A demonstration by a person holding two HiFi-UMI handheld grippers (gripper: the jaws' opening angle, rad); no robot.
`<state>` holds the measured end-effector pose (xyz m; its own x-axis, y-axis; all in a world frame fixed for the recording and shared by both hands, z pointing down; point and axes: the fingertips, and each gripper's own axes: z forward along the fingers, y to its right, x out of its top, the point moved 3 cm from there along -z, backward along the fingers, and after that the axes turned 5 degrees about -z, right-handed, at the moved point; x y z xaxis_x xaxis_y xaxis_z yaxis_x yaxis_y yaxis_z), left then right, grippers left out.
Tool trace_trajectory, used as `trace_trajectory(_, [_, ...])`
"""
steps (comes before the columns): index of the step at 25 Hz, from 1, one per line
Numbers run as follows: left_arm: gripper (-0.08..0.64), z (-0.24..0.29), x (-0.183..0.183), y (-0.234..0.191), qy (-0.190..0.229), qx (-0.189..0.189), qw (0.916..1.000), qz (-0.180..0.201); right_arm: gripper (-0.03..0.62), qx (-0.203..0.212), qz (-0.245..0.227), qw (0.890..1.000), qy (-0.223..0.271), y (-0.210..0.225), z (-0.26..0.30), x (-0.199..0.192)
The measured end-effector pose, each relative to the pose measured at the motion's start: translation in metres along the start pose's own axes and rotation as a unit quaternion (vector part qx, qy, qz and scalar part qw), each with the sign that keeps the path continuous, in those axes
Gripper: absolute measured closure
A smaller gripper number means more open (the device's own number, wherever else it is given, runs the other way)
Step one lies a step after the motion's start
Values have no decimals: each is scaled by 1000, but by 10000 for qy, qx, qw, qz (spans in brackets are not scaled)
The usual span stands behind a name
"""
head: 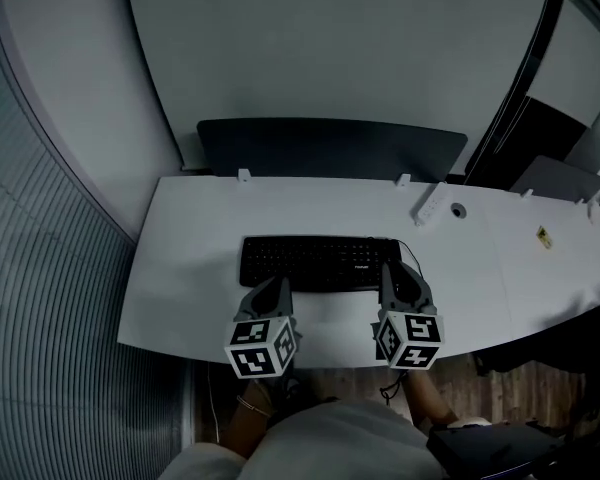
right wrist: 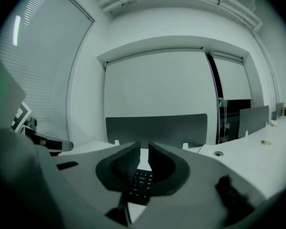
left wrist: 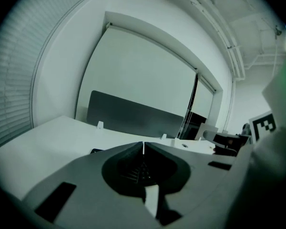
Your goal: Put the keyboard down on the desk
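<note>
A black keyboard (head: 320, 262) lies flat on the white desk (head: 200, 268), near the front edge and parallel to it. 2 hand-held grippers hover at its near side, neither gripping it. The left gripper (head: 280, 286) is clenched on nothing, its jaws meeting. The right gripper (head: 400, 273) is released, with a narrow gap between its jaws and keys visible beneath. A dark divider panel (head: 330, 148) backs the desk, and a white power strip (head: 430, 204) lies at the right rear.

— What stands at the back?
— A dark divider panel (head: 330, 148), upright, with small white clips (head: 244, 175) at its foot.
— And further right?
— A white power strip (head: 430, 206), just beside a round cable grommet (head: 458, 210). Slatted blinds (head: 40, 298) fill the left side.
</note>
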<state>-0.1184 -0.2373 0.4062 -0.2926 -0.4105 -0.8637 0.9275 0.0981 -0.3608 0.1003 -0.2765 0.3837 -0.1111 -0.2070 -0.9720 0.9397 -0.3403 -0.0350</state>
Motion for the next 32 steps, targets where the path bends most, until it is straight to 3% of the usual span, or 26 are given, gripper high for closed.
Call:
trace_trajectory(4, [540, -12, 2, 18, 188, 260, 9994, 108, 549, -25, 99, 9999, 97, 21, -23, 3])
trace_trajectory(12, [540, -43, -8, 51, 340, 686, 9967, 275, 552, 244, 210, 9993, 193, 30, -55, -4])
trace_trajectory(17, [540, -69, -14, 61, 400, 982, 9939, 298, 552, 519, 28, 9984, 204, 22, -73, 0])
trace_trajectory(22, [546, -81, -22, 65, 422, 989, 9939, 259, 552, 627, -17, 9977, 237, 17, -87, 4])
trace_trajectory(32, [546, -89, -9, 47, 440, 760, 9957, 281, 552, 398, -40, 9992, 87, 1, -95, 2])
